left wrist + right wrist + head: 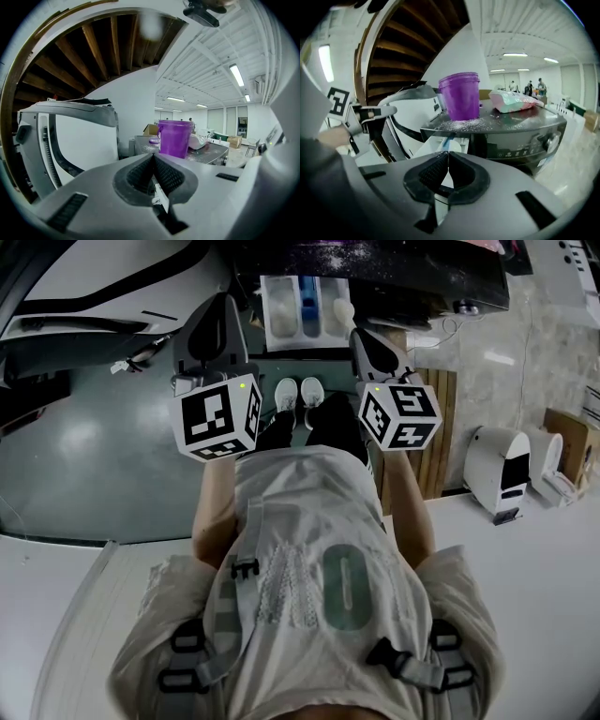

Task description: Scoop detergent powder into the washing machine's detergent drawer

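Note:
The washing machine's detergent drawer point(305, 306) stands pulled out, white with a blue middle compartment, just ahead of both grippers in the head view. A purple bucket point(460, 96) and a pale detergent bag point(516, 101) sit on the dark machine top point(520, 124), which is strewn with spilled powder. The bucket point(175, 138) also shows in the left gripper view. My left gripper point(217, 310) and right gripper point(361, 338) are held at chest height, short of the drawer. Both are shut, their ribbed pads point(140, 176) point(433, 171) meeting with nothing between them. No scoop is in view.
A white curved housing point(103, 296) lies to the left and a wooden slatted panel point(441, 427) to the right. A small white appliance point(497, 470) and a cardboard box point(567, 442) stand on the floor at far right. The person's white shoes point(300, 395) are below the drawer.

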`<state>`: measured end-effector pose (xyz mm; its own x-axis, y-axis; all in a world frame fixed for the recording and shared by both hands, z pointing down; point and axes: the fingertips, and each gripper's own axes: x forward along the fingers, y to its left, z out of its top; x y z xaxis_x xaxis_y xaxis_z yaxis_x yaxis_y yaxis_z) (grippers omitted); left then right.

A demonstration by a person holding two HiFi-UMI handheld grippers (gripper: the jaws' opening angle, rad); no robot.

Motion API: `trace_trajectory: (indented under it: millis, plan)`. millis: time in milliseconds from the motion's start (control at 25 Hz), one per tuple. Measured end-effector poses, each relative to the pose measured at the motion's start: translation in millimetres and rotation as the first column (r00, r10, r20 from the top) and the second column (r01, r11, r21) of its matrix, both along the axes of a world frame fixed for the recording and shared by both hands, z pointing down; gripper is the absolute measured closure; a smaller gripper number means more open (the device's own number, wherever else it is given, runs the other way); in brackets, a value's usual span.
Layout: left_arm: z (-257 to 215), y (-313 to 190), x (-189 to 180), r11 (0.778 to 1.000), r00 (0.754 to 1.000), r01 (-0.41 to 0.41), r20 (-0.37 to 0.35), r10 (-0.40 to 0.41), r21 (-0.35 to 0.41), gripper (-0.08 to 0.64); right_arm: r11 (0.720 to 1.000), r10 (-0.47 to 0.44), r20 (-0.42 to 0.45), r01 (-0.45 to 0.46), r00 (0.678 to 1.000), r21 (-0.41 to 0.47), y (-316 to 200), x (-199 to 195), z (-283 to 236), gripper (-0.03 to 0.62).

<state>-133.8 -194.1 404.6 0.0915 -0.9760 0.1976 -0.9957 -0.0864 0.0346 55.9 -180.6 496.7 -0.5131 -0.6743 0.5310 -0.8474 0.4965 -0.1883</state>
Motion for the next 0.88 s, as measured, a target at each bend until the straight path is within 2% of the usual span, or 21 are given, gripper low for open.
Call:
trace_trajectory:
  millis: [80,200,320,440,520,640,720,760,800,880]
  plan:
    - [0,0,-1,1.000,1.000,0.001,-0.002,-0.001,0.001,0.540,0.998,-0.044,-0.112,0.049,0.993,0.035,1,-3,2,0.581]
    - [2,0,-5,1.000,1.000,0.004,-0.004,-0.004,0.000,0.540,0.989,-0.106,-0.249,0.129,0.963,0.078,1,-7,5,0.581]
    - [3,0,-8,1.000,1.000,0.007,-0.006,-0.007,0.000,0.540,0.964,-0.161,-0.415,0.233,0.896,0.130,3,-10,6,0.581]
    - [4,2,-10,1.000,1.000,0.012,-0.008,-0.012,0.003,0.540,0.915,-0.205,-0.587,0.367,0.783,0.170,8,-14,8,0.581]
    - [4,5,-11,1.000,1.000,0.014,-0.008,-0.014,0.002,0.540,0.871,-0.221,-0.690,0.458,0.689,0.178,11,-17,11,0.581]
    - [4,7,-10,1.000,1.000,0.016,-0.008,-0.016,0.002,0.540,0.792,-0.196,-0.834,0.585,0.515,0.175,13,-18,12,0.580]
    - [4,8,-11,1.000,1.000,0.020,-0.010,-0.020,0.003,0.540,0.737,-0.157,-0.905,0.657,0.395,0.159,13,-18,14,0.581]
    - [4,9,-13,1.000,1.000,0.023,-0.012,-0.023,0.004,0.540,0.713,-0.142,-0.928,0.685,0.345,0.146,14,-19,15,0.581]
    - [4,9,-14,1.000,1.000,0.027,-0.014,-0.027,0.005,0.540,0.694,-0.132,-0.942,0.708,0.308,0.134,14,-20,17,0.580]
    - [5,10,-17,0.999,0.999,0.033,-0.017,-0.033,0.006,0.540,0.667,-0.115,-0.957,0.735,0.268,0.126,15,-21,18,0.580]
